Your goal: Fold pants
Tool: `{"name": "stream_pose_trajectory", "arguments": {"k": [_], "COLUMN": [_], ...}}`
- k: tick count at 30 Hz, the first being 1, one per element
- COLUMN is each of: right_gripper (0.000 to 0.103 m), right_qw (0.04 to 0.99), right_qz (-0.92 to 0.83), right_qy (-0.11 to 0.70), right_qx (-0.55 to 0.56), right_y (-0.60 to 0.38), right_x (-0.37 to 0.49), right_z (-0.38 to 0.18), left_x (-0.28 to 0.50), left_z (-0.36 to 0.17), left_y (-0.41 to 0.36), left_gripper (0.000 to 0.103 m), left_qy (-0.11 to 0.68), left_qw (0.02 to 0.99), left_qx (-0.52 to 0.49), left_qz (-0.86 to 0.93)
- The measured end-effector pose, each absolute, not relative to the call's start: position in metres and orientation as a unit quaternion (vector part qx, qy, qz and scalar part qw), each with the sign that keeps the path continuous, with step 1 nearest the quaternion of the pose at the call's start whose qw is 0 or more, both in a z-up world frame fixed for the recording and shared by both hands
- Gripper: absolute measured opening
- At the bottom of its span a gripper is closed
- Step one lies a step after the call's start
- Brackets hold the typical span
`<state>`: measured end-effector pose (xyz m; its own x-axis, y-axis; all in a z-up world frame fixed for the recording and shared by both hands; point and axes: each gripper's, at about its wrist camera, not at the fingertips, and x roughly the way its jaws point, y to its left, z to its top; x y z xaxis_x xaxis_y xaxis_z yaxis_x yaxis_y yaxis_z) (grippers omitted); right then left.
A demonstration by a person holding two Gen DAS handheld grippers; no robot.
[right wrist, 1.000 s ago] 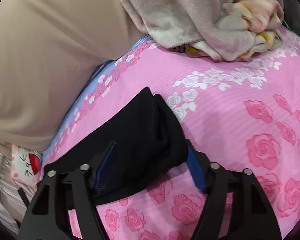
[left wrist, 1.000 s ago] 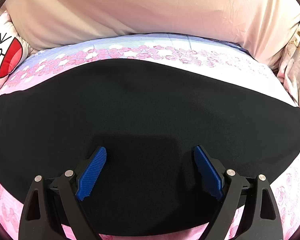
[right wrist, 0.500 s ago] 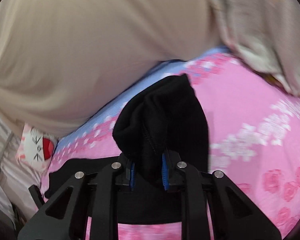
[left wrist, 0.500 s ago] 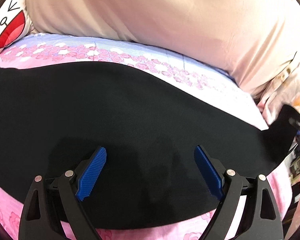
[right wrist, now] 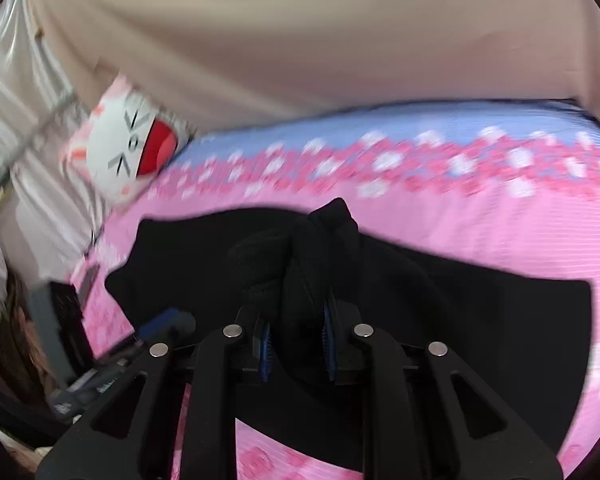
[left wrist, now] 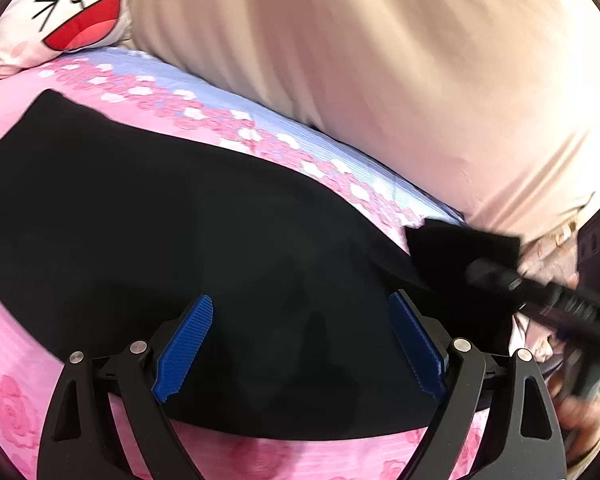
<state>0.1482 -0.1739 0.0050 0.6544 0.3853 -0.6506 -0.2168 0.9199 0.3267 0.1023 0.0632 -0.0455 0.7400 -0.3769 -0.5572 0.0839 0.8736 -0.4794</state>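
Right tool (right wrist: 296,344) clamps black pants (right wrist: 440,304); no containers.

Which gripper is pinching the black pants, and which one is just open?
The right gripper is pinching a bunched end of the black pants. The left gripper stands wide open above the pants, holding nothing.

Your left wrist view looks down close over the black pants (left wrist: 180,220) toward the beige cover (left wrist: 380,80); right wrist view faces likewise. Both share the cartoon pillow (right wrist: 136,152).
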Motion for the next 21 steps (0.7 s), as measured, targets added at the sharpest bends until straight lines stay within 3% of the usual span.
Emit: {"name": "stream_pose_trajectory", "arguments": {"k": [8,21], "right_gripper": [0.019,0.019], "right_qw": [0.895,0.912], "right_qz": [0.163,0.143], "right_qy": [0.408,0.384], "right_qx": [0.084,0.023], "right_y": [-0.144,-0.119], "right_x": [0.162,0.161], "right_z": [-0.036,-0.041], "left_x": [0.096,0.095], "left_z": [-0.05,-0.049], "left_y": [0.111,0.13], "left_gripper": [0.087,0.087], "left_qy": [0.328,0.335], "left_qw": [0.908,0.905], "left_qx": [-0.244,-0.252], "left_qz": [-0.091,-0.076]}}
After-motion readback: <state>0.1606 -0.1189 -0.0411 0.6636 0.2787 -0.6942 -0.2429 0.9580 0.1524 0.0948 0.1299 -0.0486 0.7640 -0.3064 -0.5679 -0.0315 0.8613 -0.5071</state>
